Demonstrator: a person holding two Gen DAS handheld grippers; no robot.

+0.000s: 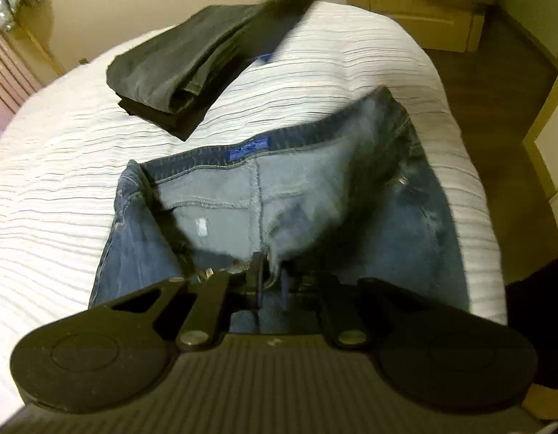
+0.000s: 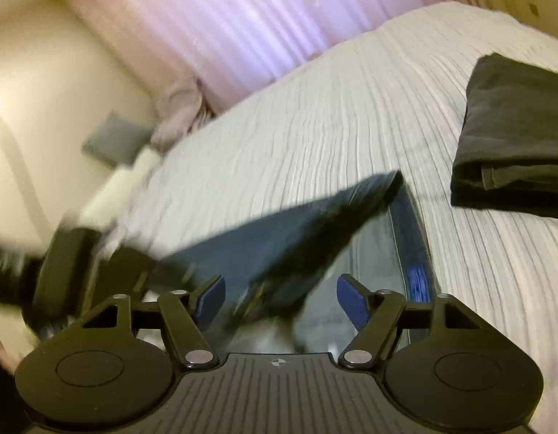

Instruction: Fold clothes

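Blue jeans (image 1: 264, 195) lie on the white ribbed bedspread (image 1: 54, 181), waistband open toward the far side, with a blue label inside. My left gripper (image 1: 270, 278) is shut on the near front edge of the jeans' waist. In the right wrist view my right gripper (image 2: 279, 296) is open, its blue pads (image 2: 351, 300) apart, just above the jeans (image 2: 279, 231), which are blurred by motion. The left gripper (image 2: 80, 264) shows blurred at the left of that view.
A folded stack of dark grey clothes (image 1: 177, 72) lies on the bed beyond the jeans; it also shows in the right wrist view (image 2: 514, 137). Pink curtains (image 2: 224, 25) and a pillow (image 2: 112, 141) are at the bed's far end. A wooden cabinet (image 1: 416, 11) stands beyond the bed.
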